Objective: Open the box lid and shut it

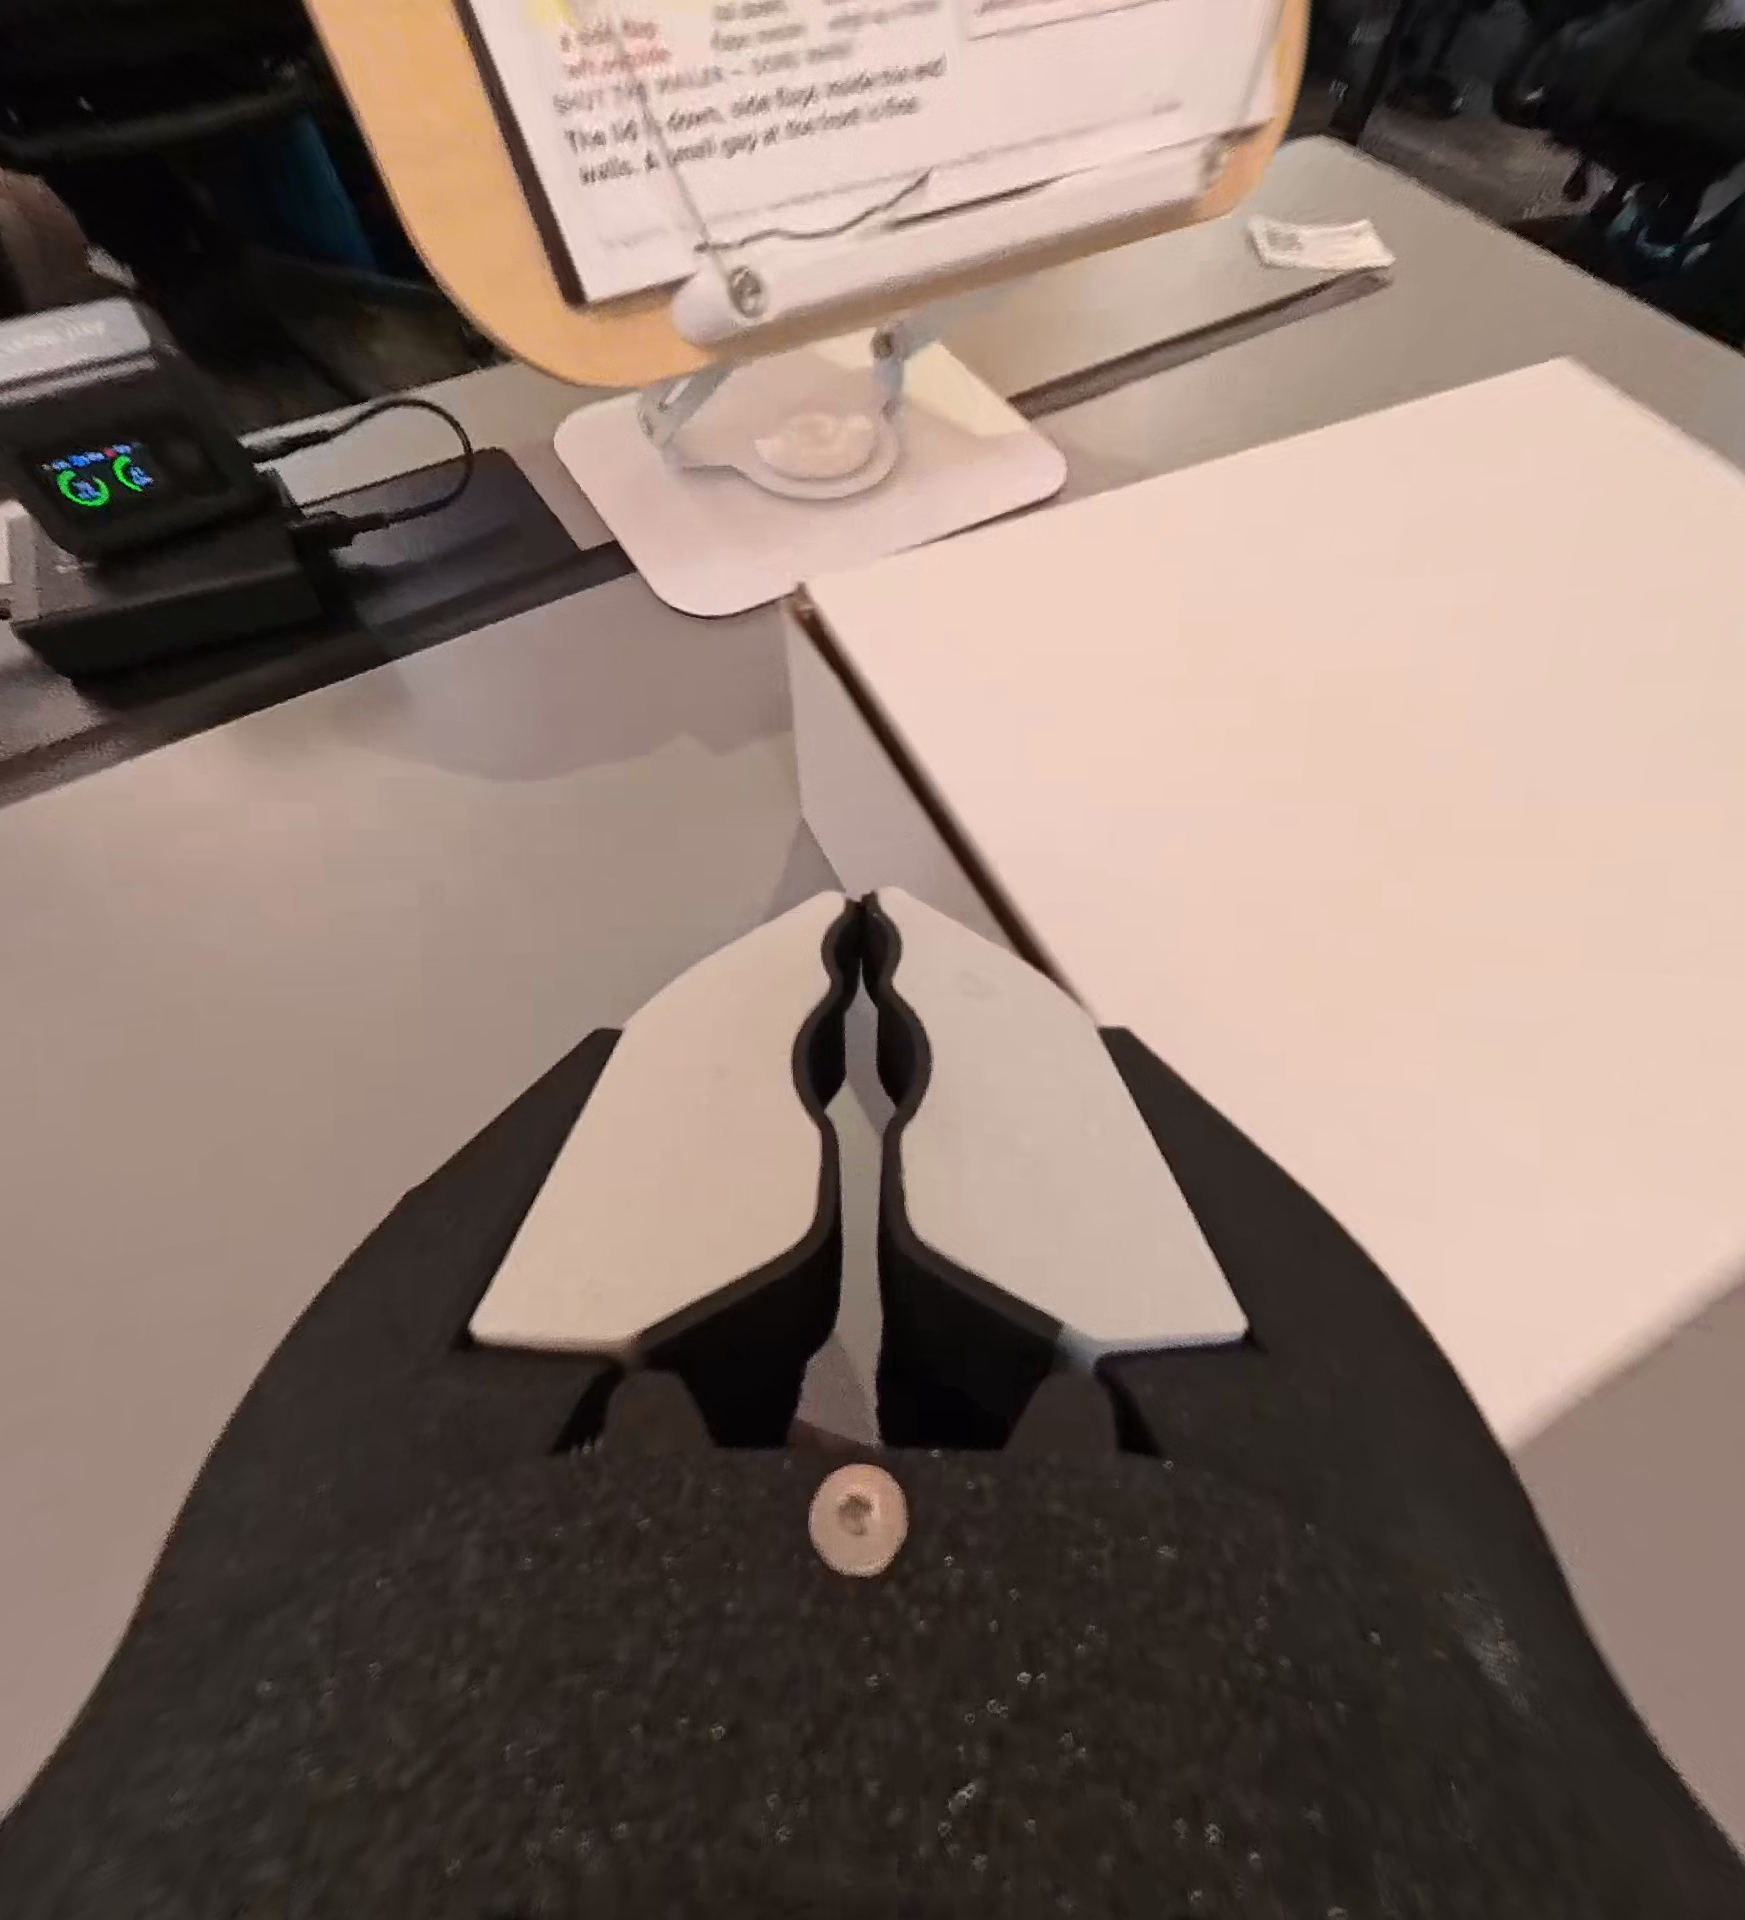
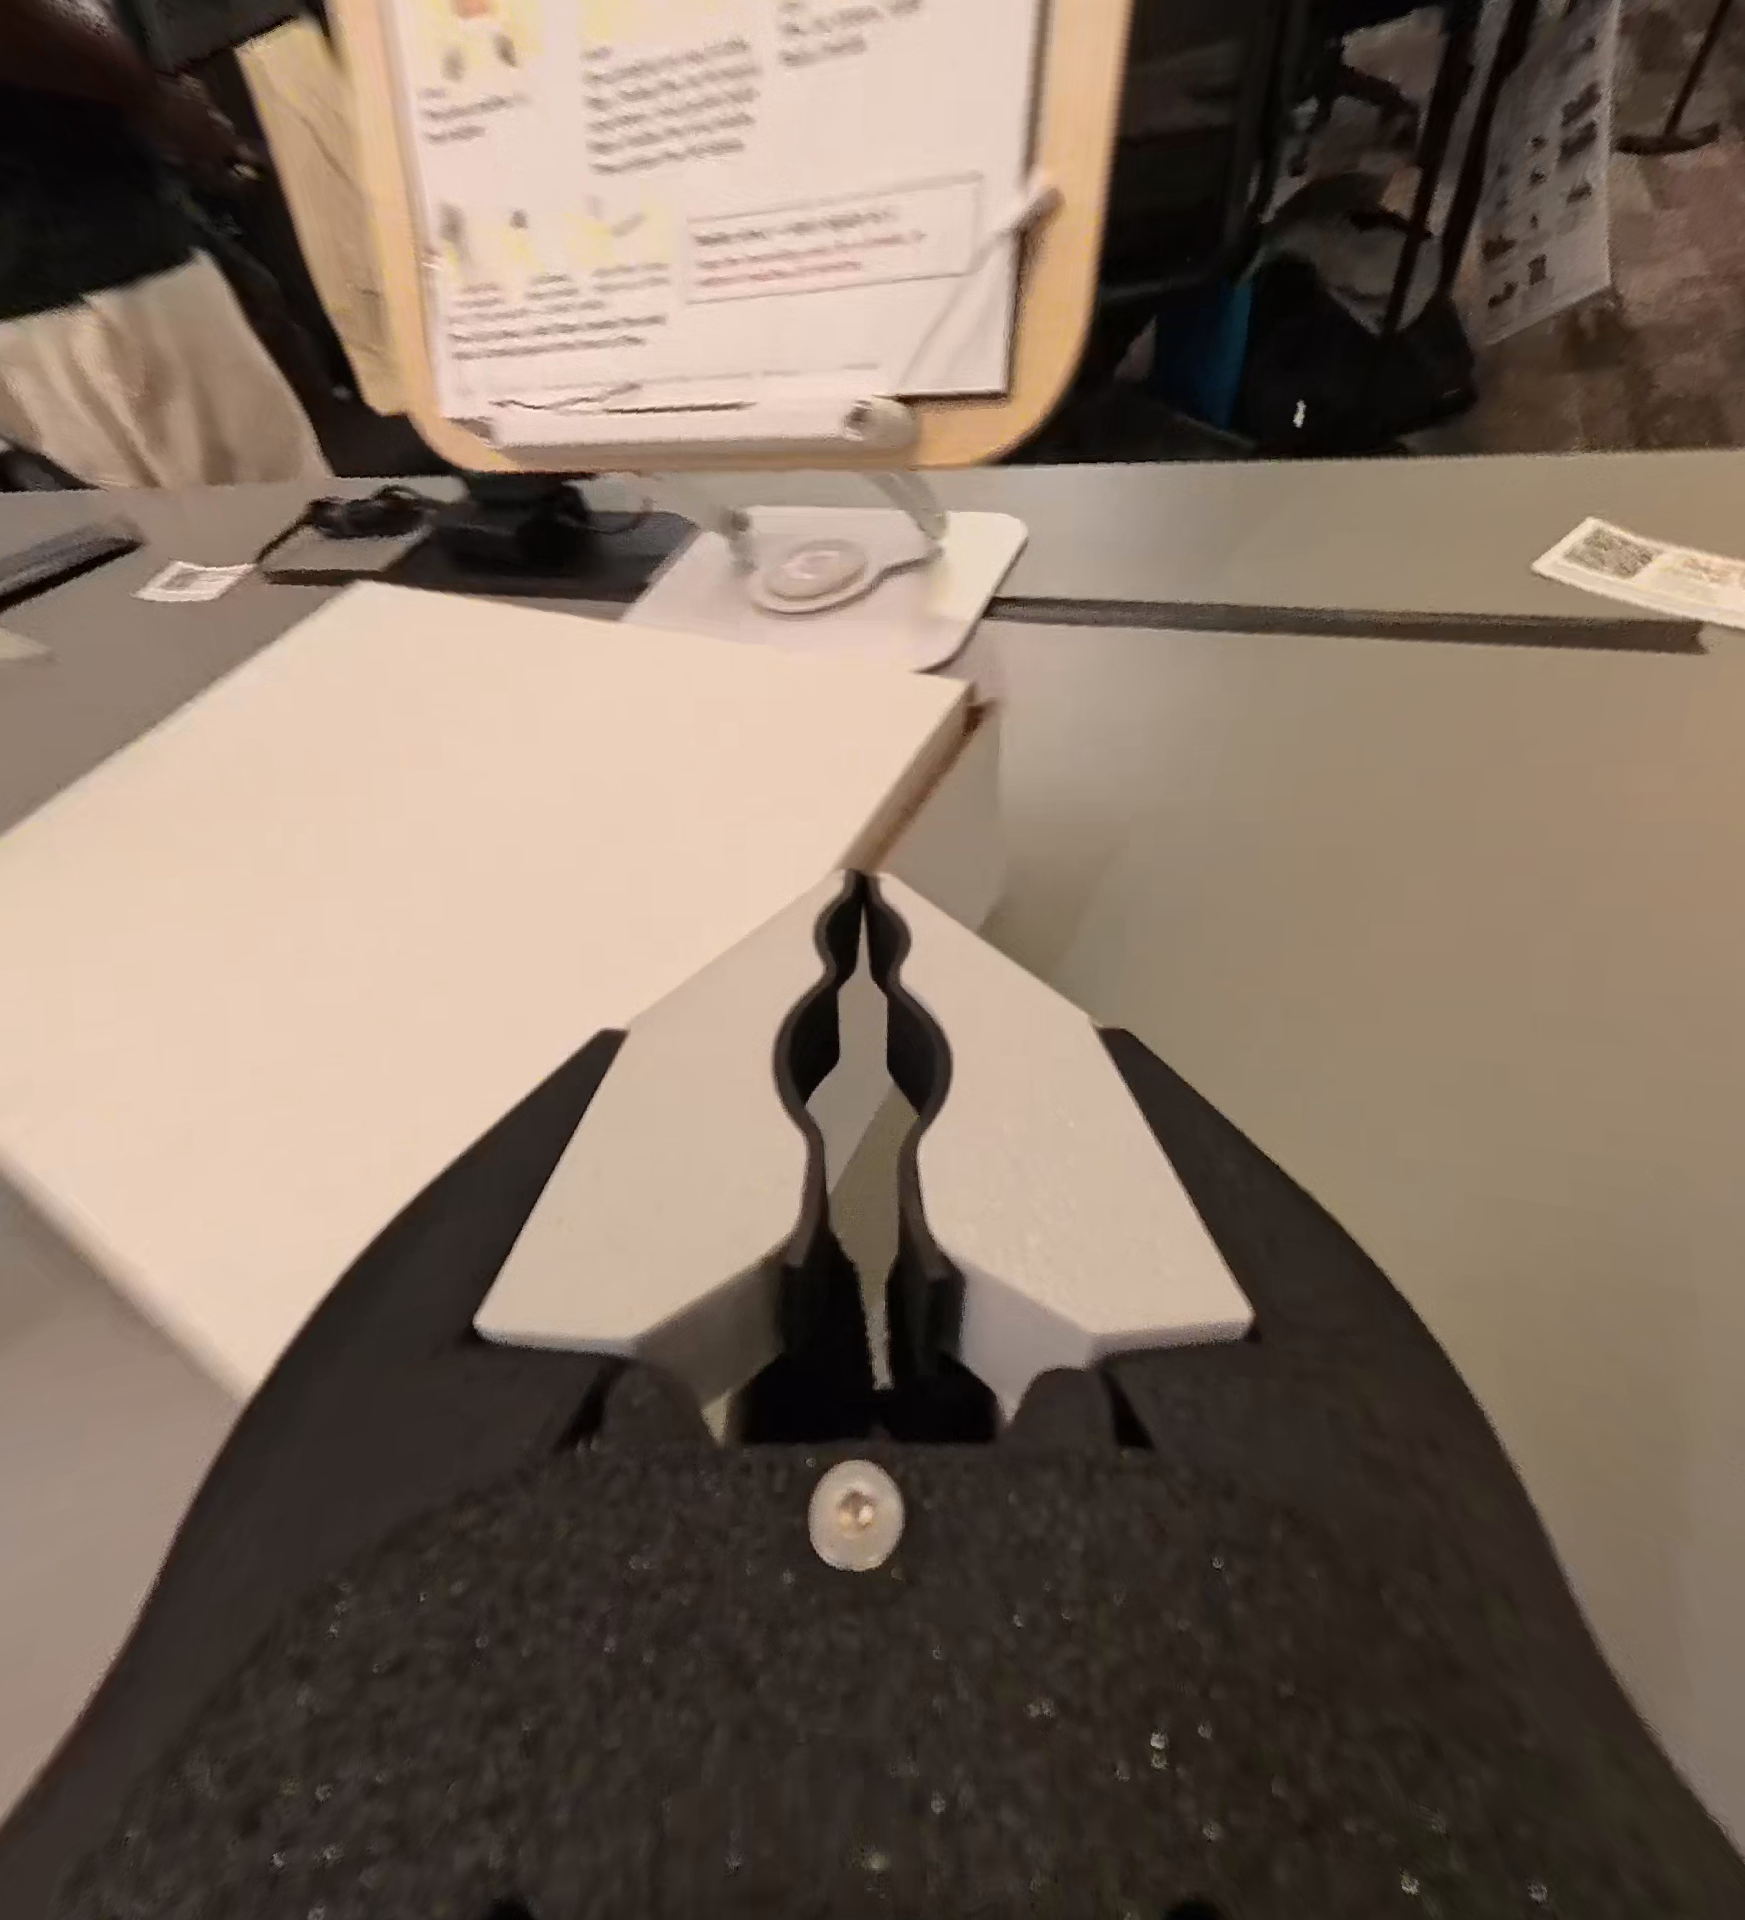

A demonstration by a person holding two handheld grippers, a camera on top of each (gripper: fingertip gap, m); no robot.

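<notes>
On table: white box [image 1: 1367, 831] lid down | L hand-held gripper [image 1: 863, 906] tips pressed together (empty) | R hand-held gripper [image 2: 863, 883] same

We see soft, warm indoor light, faint shadows on the counter [image 1: 276, 935], motion blur smearing the document stand [image 2: 722, 208], and wide-angle bending at the edges.

An office-like work or demo space — grey tables [image 2: 1367, 831] pushed together, a wood-framed instruction sheet stand [image 2: 722, 260], a black charger with a lit display [image 1: 120, 499], code-printed cards [image 2: 1668, 571], carpeted floor [image 2: 1699, 260] behind.
</notes>
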